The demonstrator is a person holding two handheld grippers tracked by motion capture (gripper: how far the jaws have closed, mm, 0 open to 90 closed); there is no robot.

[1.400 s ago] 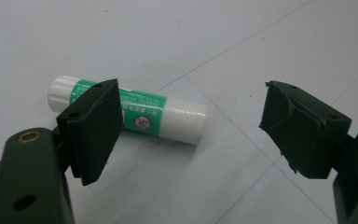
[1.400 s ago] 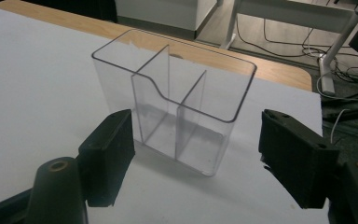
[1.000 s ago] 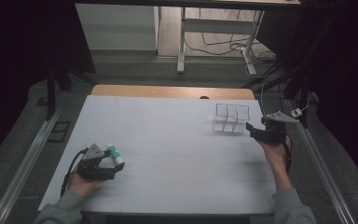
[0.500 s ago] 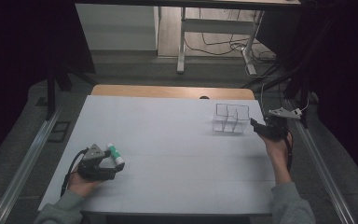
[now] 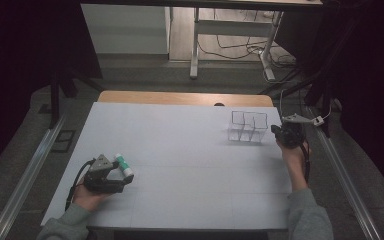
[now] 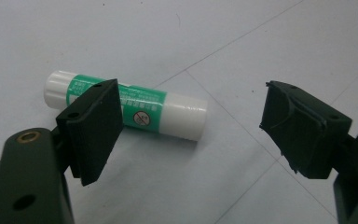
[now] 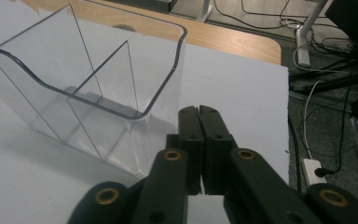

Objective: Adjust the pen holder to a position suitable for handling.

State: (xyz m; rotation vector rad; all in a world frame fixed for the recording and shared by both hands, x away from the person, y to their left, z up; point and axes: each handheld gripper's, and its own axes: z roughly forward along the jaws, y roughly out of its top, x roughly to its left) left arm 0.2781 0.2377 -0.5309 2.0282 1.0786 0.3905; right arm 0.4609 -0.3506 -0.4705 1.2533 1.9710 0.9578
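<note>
Right hand-held gripper (image 7: 199,114) now closed, empty

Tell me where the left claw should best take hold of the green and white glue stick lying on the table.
Probably across the green-labelled middle of the glue stick, coming down from above with one jaw on each long side. It lies flat on the table, and the open left claw already stands wider than the barrel.

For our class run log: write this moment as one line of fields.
left gripper: open, at glue stick | right gripper: just closed, empty, beside clear organizer | glue stick: lying on table
</note>
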